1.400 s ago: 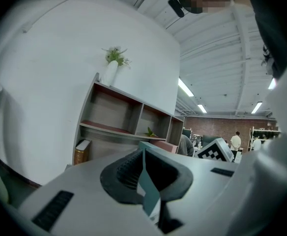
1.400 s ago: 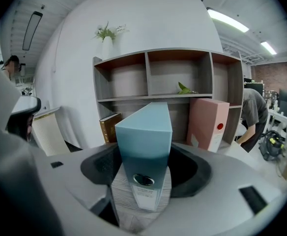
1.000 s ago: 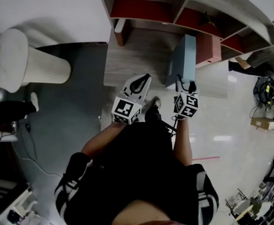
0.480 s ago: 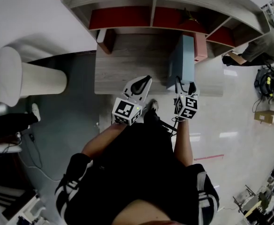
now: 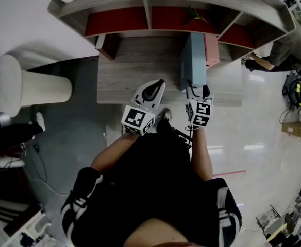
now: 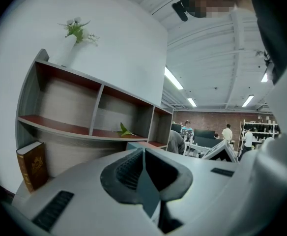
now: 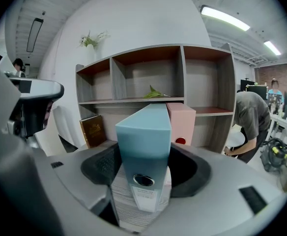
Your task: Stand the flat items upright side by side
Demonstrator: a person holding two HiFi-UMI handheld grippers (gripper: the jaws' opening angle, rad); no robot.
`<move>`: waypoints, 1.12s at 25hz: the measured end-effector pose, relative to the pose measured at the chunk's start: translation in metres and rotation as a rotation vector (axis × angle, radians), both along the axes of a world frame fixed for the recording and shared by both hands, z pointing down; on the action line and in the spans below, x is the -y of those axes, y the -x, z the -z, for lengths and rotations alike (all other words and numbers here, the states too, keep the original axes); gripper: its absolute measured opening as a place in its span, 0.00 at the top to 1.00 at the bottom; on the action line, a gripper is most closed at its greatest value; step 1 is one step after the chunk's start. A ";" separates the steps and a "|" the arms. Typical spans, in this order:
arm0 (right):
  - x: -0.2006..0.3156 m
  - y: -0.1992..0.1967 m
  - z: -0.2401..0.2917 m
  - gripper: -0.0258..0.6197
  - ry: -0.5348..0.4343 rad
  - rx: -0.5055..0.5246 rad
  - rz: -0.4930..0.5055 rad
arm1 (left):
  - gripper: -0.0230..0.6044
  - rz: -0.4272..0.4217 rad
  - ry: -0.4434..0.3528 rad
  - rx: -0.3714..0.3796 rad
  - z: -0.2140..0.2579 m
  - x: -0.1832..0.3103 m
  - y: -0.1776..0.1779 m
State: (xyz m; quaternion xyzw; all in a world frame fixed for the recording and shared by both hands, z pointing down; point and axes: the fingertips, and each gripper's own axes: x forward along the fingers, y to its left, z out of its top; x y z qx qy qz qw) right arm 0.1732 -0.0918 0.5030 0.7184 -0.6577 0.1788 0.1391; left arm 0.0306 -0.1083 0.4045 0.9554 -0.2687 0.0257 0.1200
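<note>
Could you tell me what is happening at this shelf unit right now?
A person is working with a handheld gripper in each hand. The right gripper is clamped on the spine end of a light blue binder, holding it upright over the wooden desk, beside a pink binder standing under the shelves. The left gripper is shut and empty. A brown book stands further left.

Black top (image 5: pixel 155 179), white-striped sleeves (image 5: pixel 76 206) — grey left gripper (image 5: pixel 157 83), right gripper (image 5: pixel 197 88), black-white marker cubes (image 5: pixel 136 119).
</note>
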 end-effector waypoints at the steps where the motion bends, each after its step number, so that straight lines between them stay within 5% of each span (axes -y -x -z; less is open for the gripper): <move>1: 0.001 -0.003 -0.001 0.50 -0.002 0.002 0.007 | 0.91 0.007 0.003 0.005 -0.002 -0.001 -0.004; 11: 0.017 -0.022 -0.012 0.50 -0.003 0.001 0.035 | 0.91 0.061 -0.005 0.010 -0.001 -0.001 -0.026; 28: 0.057 -0.023 -0.013 0.50 -0.002 -0.024 -0.018 | 0.91 -0.012 0.014 -0.038 0.003 0.036 -0.024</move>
